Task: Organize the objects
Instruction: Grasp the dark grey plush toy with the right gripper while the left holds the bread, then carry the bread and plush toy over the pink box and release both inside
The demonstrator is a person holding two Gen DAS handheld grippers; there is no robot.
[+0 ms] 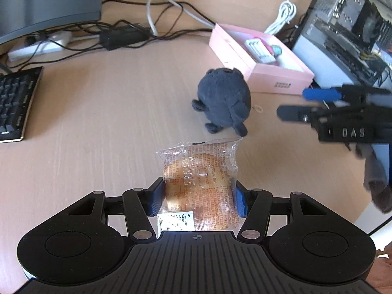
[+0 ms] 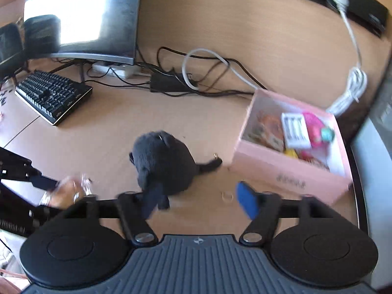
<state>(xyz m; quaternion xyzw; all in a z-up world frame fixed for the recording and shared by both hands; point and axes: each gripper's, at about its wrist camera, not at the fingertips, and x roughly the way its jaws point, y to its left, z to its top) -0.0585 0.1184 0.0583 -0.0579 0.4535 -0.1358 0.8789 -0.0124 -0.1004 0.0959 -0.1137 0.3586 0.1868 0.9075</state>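
My left gripper [image 1: 198, 199] is shut on a wrapped bun [image 1: 198, 176], with the blue pads [image 1: 156, 198] pressing the clear wrapper from both sides above the desk. A dark grey plush toy [image 1: 224, 100] stands on the desk just beyond it. Behind the toy to the right, an open pink box [image 1: 276, 78] holds several small items. My right gripper [image 1: 291, 104] comes in from the right, near the plush. In the blurred right wrist view that gripper [image 2: 199, 203] is open. Its left finger overlaps the near edge of the plush toy [image 2: 164, 164], and bare desk shows between the jaws. The pink box [image 2: 291, 171] lies ahead to the right, the bun [image 2: 66, 191] at the left.
A black keyboard [image 1: 14, 103] and a monitor [image 1: 49, 2] occupy the left side. Tangled cables and a black power brick [image 1: 122, 36] run along the back. An open computer case [image 1: 343, 36] stands right of the box, with a coiled white cable [image 2: 350, 90] nearby.
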